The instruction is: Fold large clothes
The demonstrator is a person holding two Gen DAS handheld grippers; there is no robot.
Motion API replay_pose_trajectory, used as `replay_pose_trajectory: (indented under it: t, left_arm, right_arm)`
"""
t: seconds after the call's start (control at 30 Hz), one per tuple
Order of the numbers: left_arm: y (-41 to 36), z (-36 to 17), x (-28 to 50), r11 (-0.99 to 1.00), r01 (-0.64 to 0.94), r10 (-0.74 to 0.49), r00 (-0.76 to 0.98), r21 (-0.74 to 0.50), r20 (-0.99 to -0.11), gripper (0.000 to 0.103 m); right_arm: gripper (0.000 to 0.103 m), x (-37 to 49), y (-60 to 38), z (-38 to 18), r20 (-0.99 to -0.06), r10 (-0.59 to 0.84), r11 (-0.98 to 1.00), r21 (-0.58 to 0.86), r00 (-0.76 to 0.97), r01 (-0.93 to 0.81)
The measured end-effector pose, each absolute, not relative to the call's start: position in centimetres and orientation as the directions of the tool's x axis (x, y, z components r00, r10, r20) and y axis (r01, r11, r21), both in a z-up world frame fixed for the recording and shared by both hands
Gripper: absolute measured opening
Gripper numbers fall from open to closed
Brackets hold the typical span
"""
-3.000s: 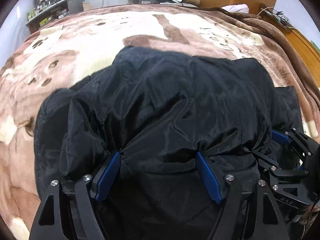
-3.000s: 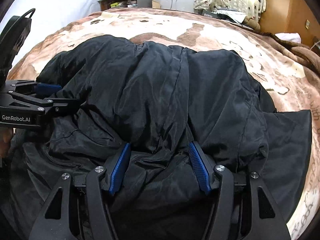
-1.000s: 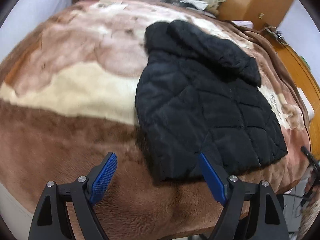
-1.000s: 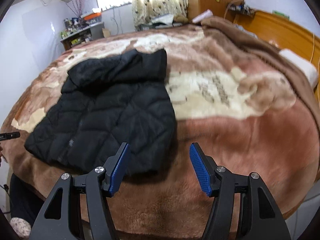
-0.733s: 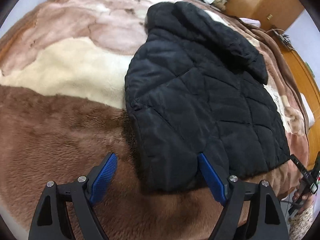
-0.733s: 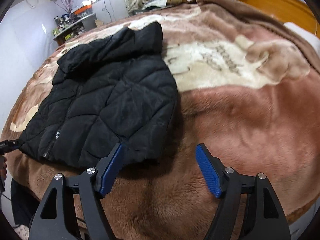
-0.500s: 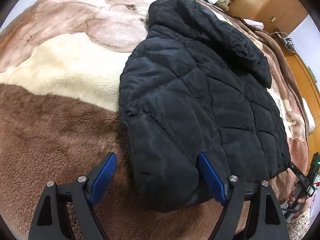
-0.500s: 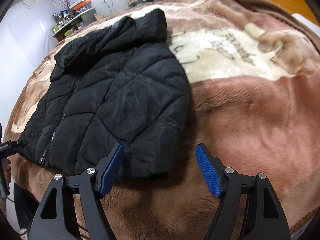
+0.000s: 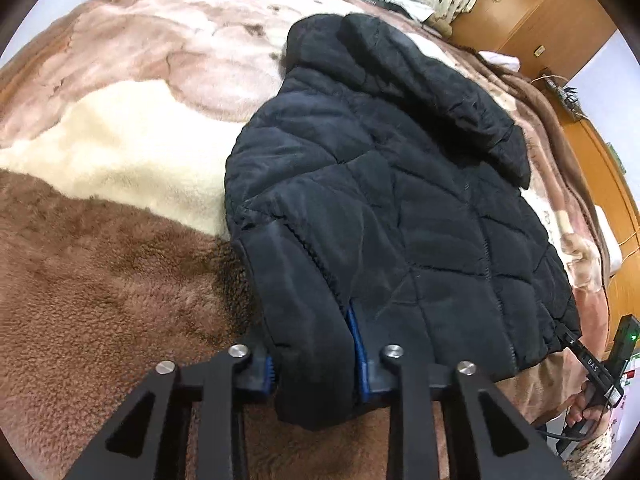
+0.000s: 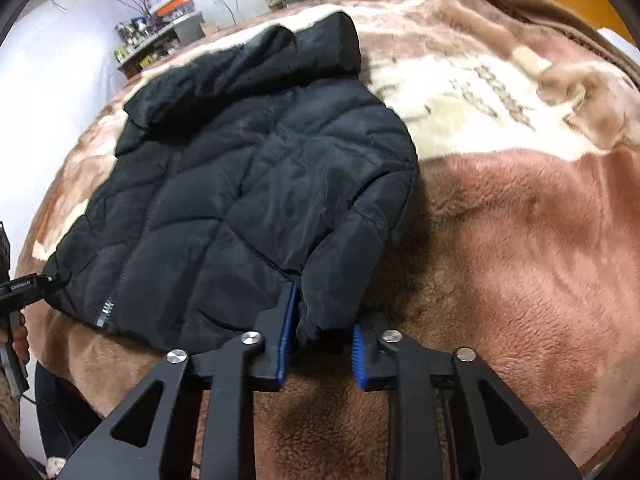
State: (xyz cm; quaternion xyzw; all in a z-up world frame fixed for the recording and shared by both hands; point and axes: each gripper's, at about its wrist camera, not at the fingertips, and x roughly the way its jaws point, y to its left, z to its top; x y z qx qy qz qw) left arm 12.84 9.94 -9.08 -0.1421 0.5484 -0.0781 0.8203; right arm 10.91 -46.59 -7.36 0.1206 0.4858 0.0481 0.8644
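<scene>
A black quilted hooded jacket [image 9: 400, 200] lies spread flat on the bed, hood [image 9: 420, 80] at the far end. My left gripper [image 9: 314, 360] is closing its jaws on the jacket's left sleeve [image 9: 296, 300] near the cuff, and both blue pads touch the fabric. In the right wrist view the same jacket [image 10: 240, 160] fills the left half. My right gripper [image 10: 322, 340] is closing its jaws on the right sleeve [image 10: 352, 248], whose cuff end sits between the pads. Each gripper's tip shows at the far edge of the other's view.
A plush brown and cream blanket [image 9: 120, 280] covers the whole bed [image 10: 520, 240]. A wooden wardrobe [image 9: 540, 12] stands behind the bed, and a cluttered shelf [image 10: 160, 36] runs along the white wall. A hand [image 9: 588, 428] holds the other gripper beyond the bed's near edge.
Both grippers have come down onto the jacket's lower corners. Their jaws, wide open half a second ago, have narrowed onto the two sleeve cuffs.
</scene>
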Motion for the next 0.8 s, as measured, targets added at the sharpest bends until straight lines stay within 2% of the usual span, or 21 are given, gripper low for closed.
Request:
replay_pose_trajectory:
  t: [0.27, 0.47, 0.8]
  left_arm:
    - [10.3, -5.5, 11.4, 0.940, 0.027, -0.316, 0.441, -0.340, -0.840, 0.023]
    - [12.9, -3.2, 9.0, 0.909, 0.034, -0.381, 0.467, -0.414, -0.798, 0.023]
    - [14.6, 1.2, 3.6, 0.897, 0.093, -0.418, 0.496, -0.433, -0.761, 0.023]
  right_arm:
    - [0.014, 9.1, -45.9, -3.8, -0.778, 0.196, 0.969, 0.246, 0.597, 0.003]
    - [0.013, 6.4, -45.5, -0.6, -0.735, 0.227, 0.966, 0.254, 0.639, -0.051]
    - [0.012, 1.0, -44.8, 3.7, -0.679, 0.257, 0.963, 0.238, 0.688, -0.124]
